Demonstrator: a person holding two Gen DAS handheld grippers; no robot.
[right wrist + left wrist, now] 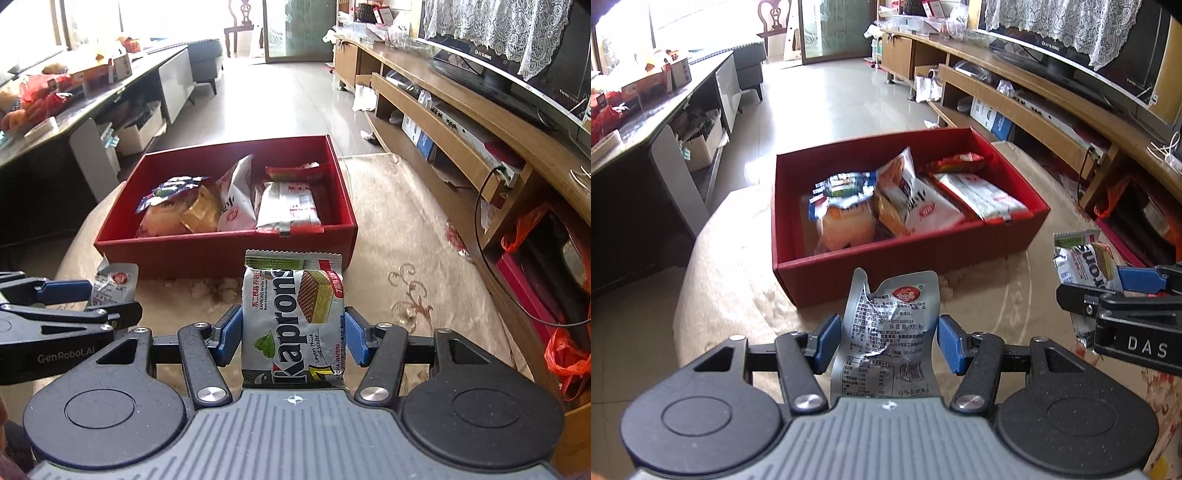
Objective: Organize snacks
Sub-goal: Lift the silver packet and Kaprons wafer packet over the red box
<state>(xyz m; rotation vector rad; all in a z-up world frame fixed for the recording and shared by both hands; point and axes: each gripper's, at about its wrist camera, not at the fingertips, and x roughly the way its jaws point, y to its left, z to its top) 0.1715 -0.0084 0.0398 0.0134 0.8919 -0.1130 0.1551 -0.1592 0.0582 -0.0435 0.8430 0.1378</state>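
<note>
Both grippers are angled down and forward, side by side and close together. Left gripper [889, 341] has its blue pads clamped on the sides of a crinkled silver pouch [892, 325]. Right gripper [293, 338] is pinching a Kaprons wafer pack [293, 317] held upright between its pads.

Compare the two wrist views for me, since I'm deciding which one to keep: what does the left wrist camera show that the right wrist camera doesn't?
Only the left wrist view shows the printed back of the crumpled silver foil pouch pinched in the left gripper.

Only the right wrist view shows the Kaprons matcha wafer pack front-on in the right gripper, plus the orange plastic bag at the right.

Both show the red cardboard box part-filled with snack packets, standing on the beige patterned cloth.
</note>
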